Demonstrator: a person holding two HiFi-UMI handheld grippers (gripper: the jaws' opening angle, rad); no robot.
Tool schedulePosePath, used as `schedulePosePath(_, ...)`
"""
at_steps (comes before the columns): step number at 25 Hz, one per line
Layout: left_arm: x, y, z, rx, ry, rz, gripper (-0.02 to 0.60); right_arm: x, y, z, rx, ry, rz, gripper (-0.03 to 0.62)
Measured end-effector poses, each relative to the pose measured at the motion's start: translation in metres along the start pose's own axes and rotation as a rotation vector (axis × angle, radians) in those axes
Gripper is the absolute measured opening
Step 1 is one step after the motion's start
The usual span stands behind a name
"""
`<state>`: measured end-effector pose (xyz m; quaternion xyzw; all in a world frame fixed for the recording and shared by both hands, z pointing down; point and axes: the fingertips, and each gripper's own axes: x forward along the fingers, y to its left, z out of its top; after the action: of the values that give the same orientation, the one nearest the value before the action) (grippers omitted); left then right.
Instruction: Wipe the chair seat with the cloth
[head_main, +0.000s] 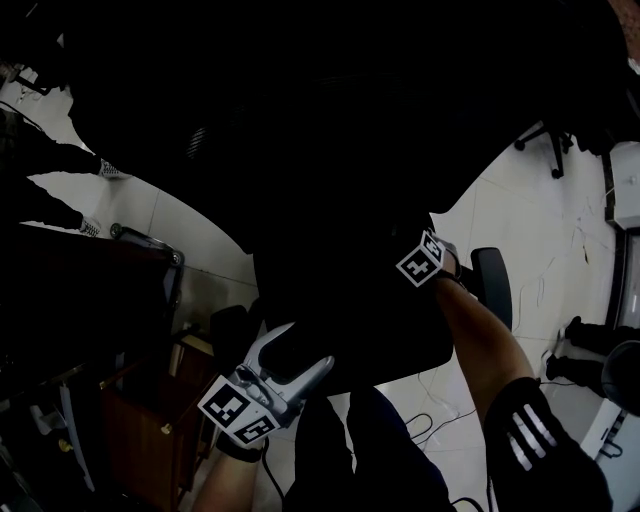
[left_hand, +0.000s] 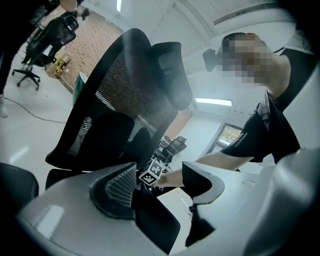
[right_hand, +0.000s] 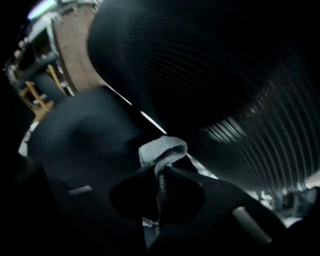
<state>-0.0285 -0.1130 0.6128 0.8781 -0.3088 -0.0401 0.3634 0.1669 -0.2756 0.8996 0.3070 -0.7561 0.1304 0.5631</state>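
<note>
Cloth (right_hand: 162, 150) sits clamped in right gripper (right_hand: 159, 186), left gripper (left_hand: 160, 181) gapes empty, seat (head_main: 355, 325) probably lost in shadow.

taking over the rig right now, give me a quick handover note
Left claw: open, gripping nothing, at the near left corner of the black padded office chair seat.
Right claw: shut on the pale grey terry cloth, at the seat's right side, close to the black mesh backrest.
Done: cloth is in the claw; how much is wiped cannot be told.
Left: wipe the seat.
</note>
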Motion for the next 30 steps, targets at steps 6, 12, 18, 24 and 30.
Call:
schedulePosePath(6,-0.013,0.005,-0.001,-0.006,-0.003,0.03,0.311,0.004,0.18,0.115,-0.131,-0.194,0.287,0.028)
schedulePosePath(12,-0.027,0.011,-0.004,0.003,-0.001,0.061,0.311,0.011,0.283,0.144,-0.272,-0.202,0.411,0.028)
schedulePosePath(18,-0.032,0.012,-0.009,-0.01,-0.006,0.066,0.311,0.02,0.245,0.09,-0.244,-0.16,0.351,0.026)
schedulePosePath(24,-0.023,-0.005,-0.008,-0.013,-0.001,0.034,0.311,0.007,0.138,-0.024,-0.139,-0.009,0.221,0.026)
schedulePosePath(30,-0.018,-0.012,-0.011,-0.009,0.007,0.017,0.311,-0.012,0.067,-0.071,-0.093,0.076,0.11,0.026)
